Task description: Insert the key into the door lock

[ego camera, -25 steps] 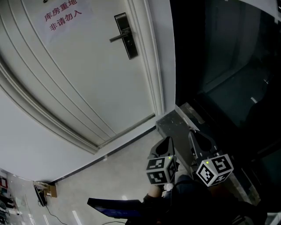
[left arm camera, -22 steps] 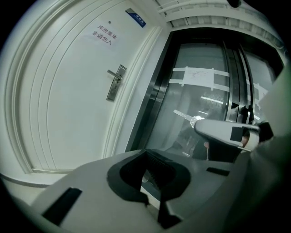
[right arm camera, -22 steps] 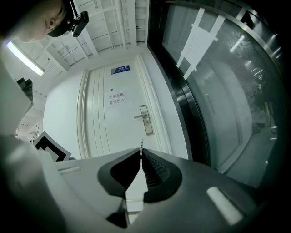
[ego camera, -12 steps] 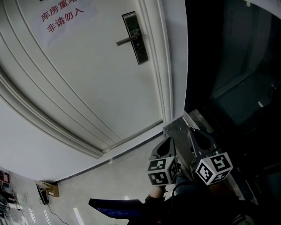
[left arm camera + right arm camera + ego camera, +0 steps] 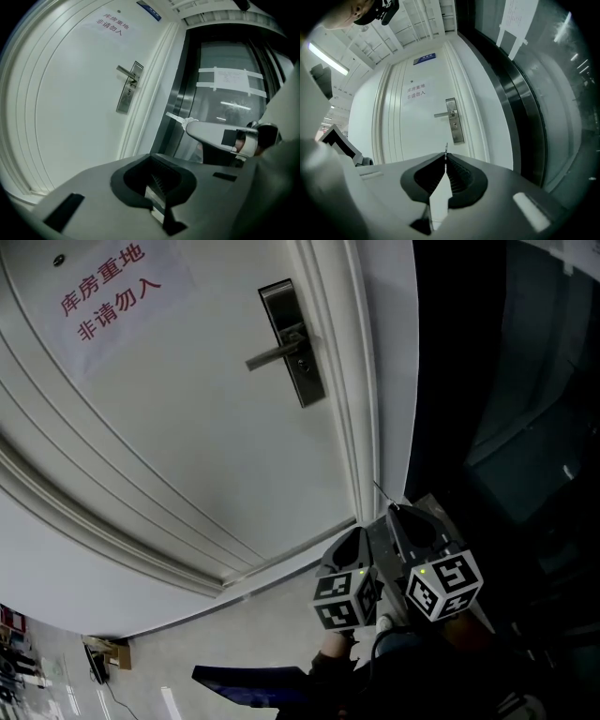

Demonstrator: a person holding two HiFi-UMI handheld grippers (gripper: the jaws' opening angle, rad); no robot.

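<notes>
A person stands facing a closed white door (image 5: 187,427), a two-jaw gripper in each hand. The right gripper (image 5: 446,159) has its jaws pressed together on the key (image 5: 446,150). From that gripper's own camera the key is seen edge-on, as a thin dark sliver standing just past the fingertips. In the left gripper view the same key (image 5: 175,116) shows side-on as a slim, pale metal blade jutting from the right gripper (image 5: 216,135) and aimed at the door. In the head view the key (image 5: 380,491) lies beside the door frame (image 5: 361,381), below and to the right of the door lock (image 5: 293,343), well apart from it and touching nothing. The lock is a tall, dark metal plate with a silvery lever handle (image 5: 275,354) pointing left, set near the door's right edge. The left gripper (image 5: 152,161) has its jaws brought together with nothing between them. In the head view it rides low, close beside the right one, and the marker cubes of both face the camera. A sign (image 5: 105,289) in red Chinese characters hangs on the door to the upper left of the lock. To the right of the frame, dark glass (image 5: 229,108) carries a taped sheet of paper (image 5: 230,78).
</notes>
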